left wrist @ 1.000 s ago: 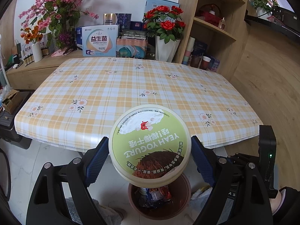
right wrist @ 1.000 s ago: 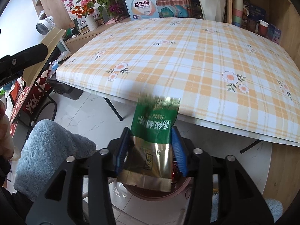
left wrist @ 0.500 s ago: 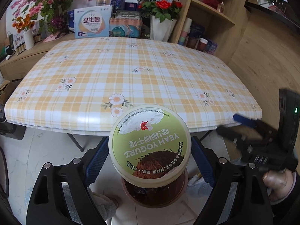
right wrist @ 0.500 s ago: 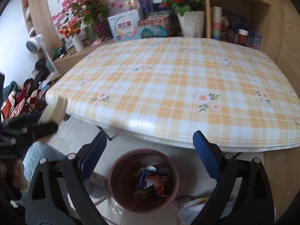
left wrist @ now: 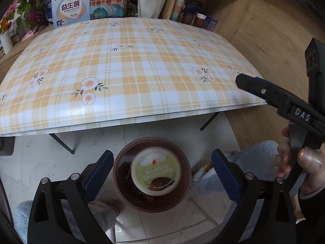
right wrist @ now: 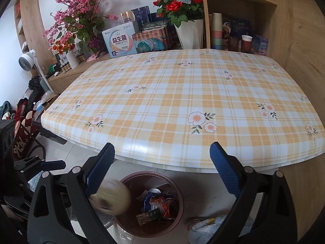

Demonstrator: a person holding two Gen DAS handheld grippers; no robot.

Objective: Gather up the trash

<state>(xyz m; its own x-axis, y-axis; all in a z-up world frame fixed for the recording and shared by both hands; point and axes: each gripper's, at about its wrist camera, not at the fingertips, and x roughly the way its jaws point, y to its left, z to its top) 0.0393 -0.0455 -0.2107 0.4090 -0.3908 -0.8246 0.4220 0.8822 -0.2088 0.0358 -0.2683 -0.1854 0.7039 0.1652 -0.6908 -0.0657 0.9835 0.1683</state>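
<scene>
A green and white yogurt tub (left wrist: 156, 172) is falling, blurred, over the brown trash bin (left wrist: 121, 185) on the floor. My left gripper (left wrist: 160, 170) is open and empty above the bin. The tub shows as a blur (right wrist: 110, 199) at the bin's left rim (right wrist: 176, 185) in the right wrist view. My right gripper (right wrist: 161, 168) is open and empty above the bin, which holds a green tea packet (right wrist: 151, 216) and other wrappers. The right gripper also shows at the right of the left wrist view (left wrist: 274, 97).
A table with a yellow plaid flowered cloth (right wrist: 182, 101) stands just beyond the bin. Behind it are flower vases (right wrist: 189, 30), boxes (right wrist: 119, 42) and wooden shelves (right wrist: 239, 20). A fan (right wrist: 26, 61) and clutter stand at the left. Fluffy blue slippers (left wrist: 254, 162) flank the bin.
My left gripper opened and let go of the yogurt tub, which drops toward the bin. My right gripper dropped the tea packet into the bin earlier and stays open.
</scene>
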